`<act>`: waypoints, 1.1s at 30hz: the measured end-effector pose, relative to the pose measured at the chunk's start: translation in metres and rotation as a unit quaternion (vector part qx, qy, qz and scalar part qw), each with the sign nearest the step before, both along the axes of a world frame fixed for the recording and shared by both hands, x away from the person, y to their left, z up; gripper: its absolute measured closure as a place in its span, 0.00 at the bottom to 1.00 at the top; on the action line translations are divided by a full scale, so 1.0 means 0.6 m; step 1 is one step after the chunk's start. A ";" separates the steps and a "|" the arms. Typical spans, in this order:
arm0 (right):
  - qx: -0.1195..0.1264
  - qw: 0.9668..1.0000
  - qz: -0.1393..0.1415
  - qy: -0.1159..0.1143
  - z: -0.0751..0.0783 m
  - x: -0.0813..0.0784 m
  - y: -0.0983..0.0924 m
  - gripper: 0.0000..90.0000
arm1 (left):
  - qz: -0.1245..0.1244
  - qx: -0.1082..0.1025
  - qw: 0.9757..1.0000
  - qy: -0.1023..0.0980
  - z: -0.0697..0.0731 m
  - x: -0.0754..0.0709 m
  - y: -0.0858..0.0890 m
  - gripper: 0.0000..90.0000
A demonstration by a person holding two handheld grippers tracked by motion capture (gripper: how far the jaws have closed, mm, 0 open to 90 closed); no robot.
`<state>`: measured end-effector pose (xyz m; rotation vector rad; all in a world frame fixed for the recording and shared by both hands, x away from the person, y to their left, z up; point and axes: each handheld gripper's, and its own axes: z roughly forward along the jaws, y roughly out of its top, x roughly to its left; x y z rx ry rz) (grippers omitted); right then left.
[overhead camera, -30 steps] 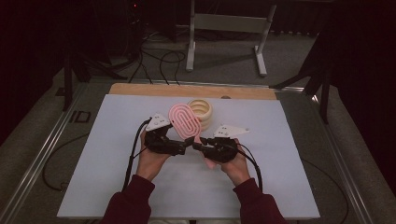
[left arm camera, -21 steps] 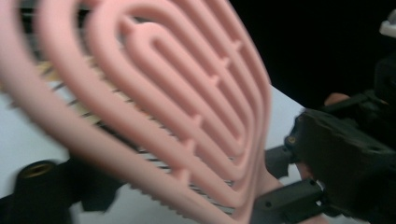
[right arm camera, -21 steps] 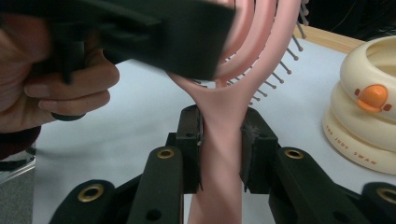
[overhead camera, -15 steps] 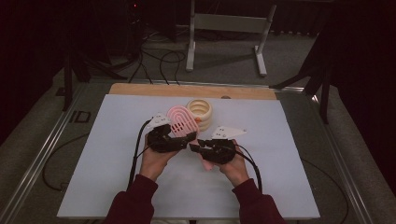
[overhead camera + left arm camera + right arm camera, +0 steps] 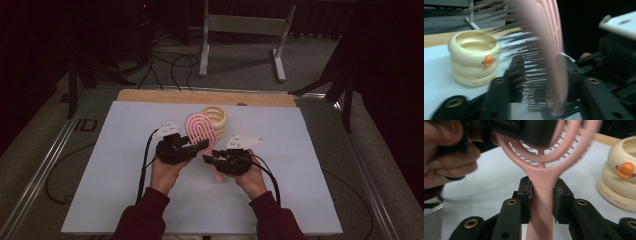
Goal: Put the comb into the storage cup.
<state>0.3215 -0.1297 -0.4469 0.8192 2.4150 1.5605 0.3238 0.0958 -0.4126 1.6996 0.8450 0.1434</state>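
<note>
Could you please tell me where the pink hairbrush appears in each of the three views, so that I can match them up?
High view: the pink hairbrush sits at table centre, between both claws.
Left gripper view: its head stands edge-on, centre right, bristles facing left.
Right gripper view: its handle rises at centre between the pads.
Shared landmark: the cream ringed container, at left and at far right.

The table (image 5: 125, 200) is topped by a pale white sheet, with a strip of bare wood (image 5: 150, 96) along its far edge. A cream, ring-stacked container (image 5: 216, 117) with a small orange knob stands directly on the sheet, just beyond the left gripper (image 5: 197, 146) and the right gripper (image 5: 209, 157), nearer the wooden strip than either claw.
</note>
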 end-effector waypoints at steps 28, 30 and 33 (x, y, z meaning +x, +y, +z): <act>-0.068 0.996 -0.008 -0.065 0.012 -0.019 0.008 0.49 | 0.032 -0.011 0.999 -0.033 0.019 -0.007 0.006 0.72; -0.067 0.995 -0.012 -0.067 0.013 -0.022 0.007 0.44 | 0.036 -0.011 0.999 -0.034 0.020 -0.006 0.008 0.72; -0.063 0.996 -0.011 -0.068 0.016 -0.022 -0.001 0.42 | 0.039 -0.012 0.999 -0.034 0.021 -0.005 0.011 0.72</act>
